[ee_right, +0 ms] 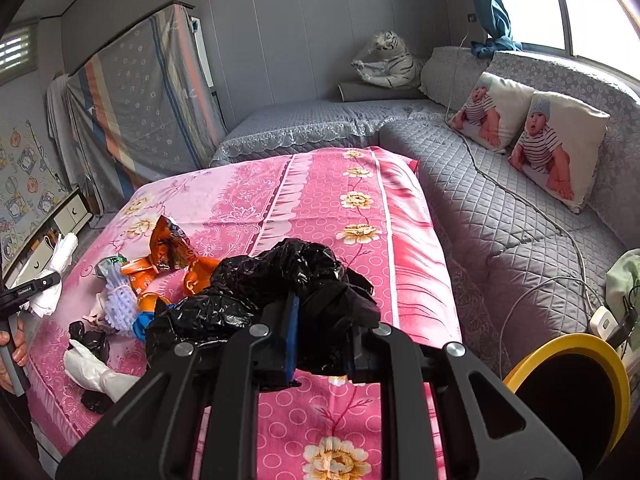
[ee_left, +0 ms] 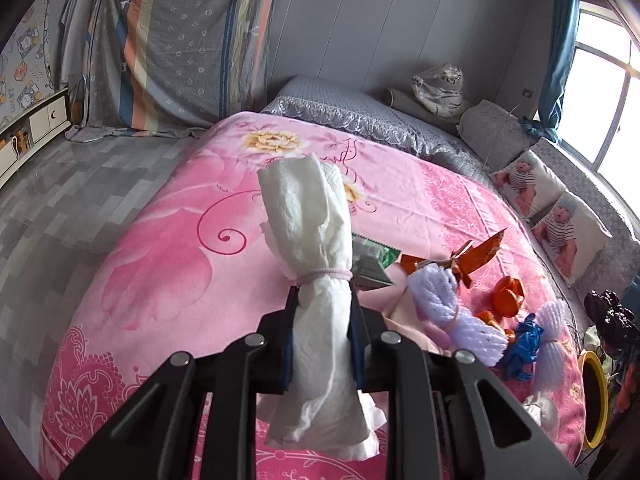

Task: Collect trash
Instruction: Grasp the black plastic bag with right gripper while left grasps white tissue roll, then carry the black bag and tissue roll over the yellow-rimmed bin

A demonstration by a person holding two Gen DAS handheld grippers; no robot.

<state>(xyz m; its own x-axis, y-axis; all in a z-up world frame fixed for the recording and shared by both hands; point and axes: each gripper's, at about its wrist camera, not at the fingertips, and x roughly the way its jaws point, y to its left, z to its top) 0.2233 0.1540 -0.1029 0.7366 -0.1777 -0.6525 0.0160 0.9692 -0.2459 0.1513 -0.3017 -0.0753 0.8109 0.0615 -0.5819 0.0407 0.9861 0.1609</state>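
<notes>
Left gripper [ee_left: 324, 312] is clamped on a white tissue bundle [ee_left: 316, 240] tied with a pink band, lifted clear of the pink floral bedcover [ee_left: 160, 248]. Right gripper [ee_right: 322, 320] is pinching a crumpled black plastic bag [ee_right: 280, 280] — held above the same cover. Left of its fingers lie orange wrappers [ee_right: 168, 248] and a purple foam net [ee_right: 120, 304]. Beyond the fingertips, a grey quilted sofa [ee_right: 500, 208] with two baby-print cushions [ee_right: 560, 148]; a yellow-rimmed bin [ee_right: 568, 384] stands to the right.

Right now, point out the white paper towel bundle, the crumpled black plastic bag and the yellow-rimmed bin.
white paper towel bundle [ee_left: 320, 240], left wrist view, upper half.
crumpled black plastic bag [ee_right: 280, 276], right wrist view, top folds.
yellow-rimmed bin [ee_right: 600, 350], right wrist view, rim.
</notes>
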